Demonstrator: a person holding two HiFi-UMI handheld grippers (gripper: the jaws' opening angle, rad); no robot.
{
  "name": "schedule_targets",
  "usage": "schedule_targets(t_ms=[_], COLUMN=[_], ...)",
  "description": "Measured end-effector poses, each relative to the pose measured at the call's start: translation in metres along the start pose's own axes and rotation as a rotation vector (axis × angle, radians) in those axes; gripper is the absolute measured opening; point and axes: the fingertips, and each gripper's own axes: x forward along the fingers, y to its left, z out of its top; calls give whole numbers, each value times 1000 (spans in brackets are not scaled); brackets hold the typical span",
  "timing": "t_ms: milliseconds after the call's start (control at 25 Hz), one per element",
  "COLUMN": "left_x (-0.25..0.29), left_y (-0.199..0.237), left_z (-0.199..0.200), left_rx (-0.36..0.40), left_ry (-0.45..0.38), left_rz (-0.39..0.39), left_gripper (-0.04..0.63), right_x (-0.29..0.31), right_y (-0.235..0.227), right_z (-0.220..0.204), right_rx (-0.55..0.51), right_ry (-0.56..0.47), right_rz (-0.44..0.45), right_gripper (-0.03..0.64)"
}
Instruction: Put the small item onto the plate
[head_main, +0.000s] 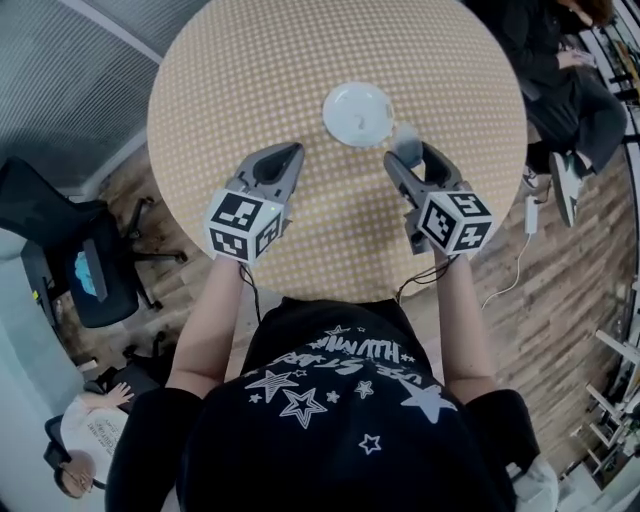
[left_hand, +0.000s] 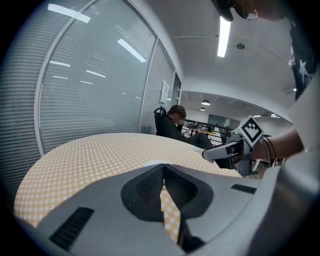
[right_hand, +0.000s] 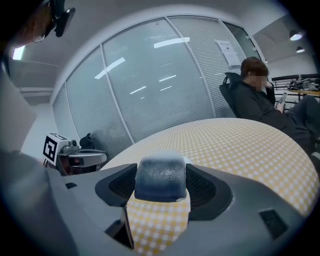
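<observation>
Closest to the lens is the person's star-printed shirt (head_main: 330, 420), with both forearms reaching out from it over the round checked tabletop (head_main: 250, 80). The right tool (head_main: 408, 152) is clenched on the small item (head_main: 407, 140), a bluish, frosted, round-topped lump. In the right gripper view the small item (right_hand: 161, 175) sits squarely between the ribbed pads and is lifted clear of the cloth. It looks about as wide as it is deep, so I read no long axis to mind.

The white plate (head_main: 358, 113) lies just ahead of the right tool's tips and off to their left, near but not under the load. The left tool (head_main: 290, 152) has its jaws closed together on nothing. It sits on the plate's other side, about as near. The delivery therefore seems to call for a short carry forward and leftward by the right tool.
</observation>
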Motion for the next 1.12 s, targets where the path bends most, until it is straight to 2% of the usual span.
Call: schedule_targets(t_ms=[480,800,1000,1120], left_x=[32,35,39,38], left_y=[30,43,45,46], left_z=[-10,-23,-28,-31], left_rx=[-39,-61,-37,-49], left_ry=[42,63,90,91], left_rz=[67,83,82,80], left_gripper=[8,8,8,8], right_x=[71,108,127,137], right_y=[-12,-9,-11,-11], right_z=[-7,-22,-28,-32], right_rx=[-142,-210,-270,-312], right_ry=[122,192,249,276], right_rz=[60,64,45,37], right_gripper=[298,298,298,298])
